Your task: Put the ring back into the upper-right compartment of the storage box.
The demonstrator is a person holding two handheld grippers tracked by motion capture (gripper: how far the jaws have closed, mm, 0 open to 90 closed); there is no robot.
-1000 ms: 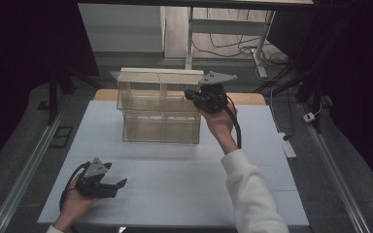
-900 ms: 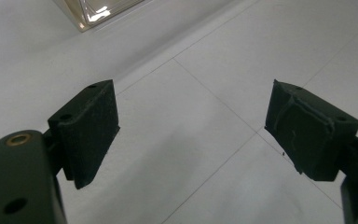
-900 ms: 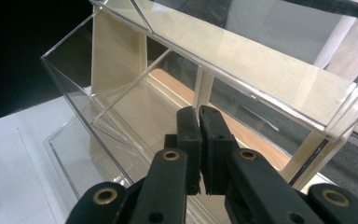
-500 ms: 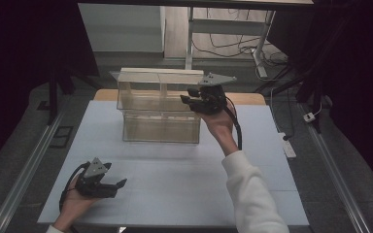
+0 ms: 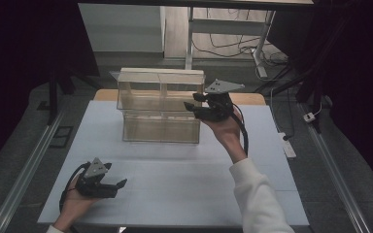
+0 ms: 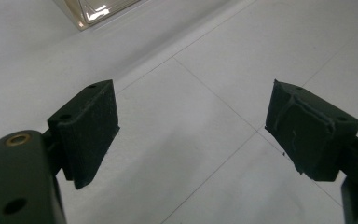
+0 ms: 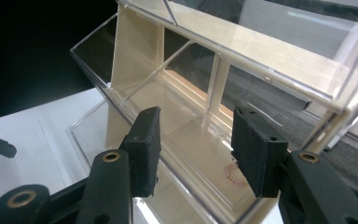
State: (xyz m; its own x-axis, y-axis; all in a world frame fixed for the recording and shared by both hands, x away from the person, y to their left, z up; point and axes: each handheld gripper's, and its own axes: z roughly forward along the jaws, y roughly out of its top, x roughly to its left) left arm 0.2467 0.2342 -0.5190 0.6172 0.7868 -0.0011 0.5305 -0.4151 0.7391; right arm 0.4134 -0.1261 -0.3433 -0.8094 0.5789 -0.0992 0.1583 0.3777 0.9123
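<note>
A clear two-tier plastic organiser (image 5: 160, 104) stands at the back middle of the white table top (image 5: 189, 194). My right gripper (image 5: 193, 109) is held up at the right end of its upper tier, open, jaws pointing left into the bin. In the right gripper view the right gripper (image 7: 196, 126) frames that upper bin (image 7: 270, 60). A small pink ring-shaped thing (image 7: 233, 173) lies on the bin floor beyond the right jaw. My left gripper (image 5: 119, 187) rests low at the front left, open, nothing between its pads (image 6: 93, 126). A corner of the organiser (image 6: 93, 11) shows far ahead of it.
Metal rails (image 5: 24, 170) run along both sides of the table. A power strip (image 5: 289, 145) and cables (image 5: 233, 46) lie on the floor at the right and behind. Bare table lies between the organiser and the front edge.
The right gripper has sunk slightly at the organiser's right end. The left gripper has stayed where it was.
</note>
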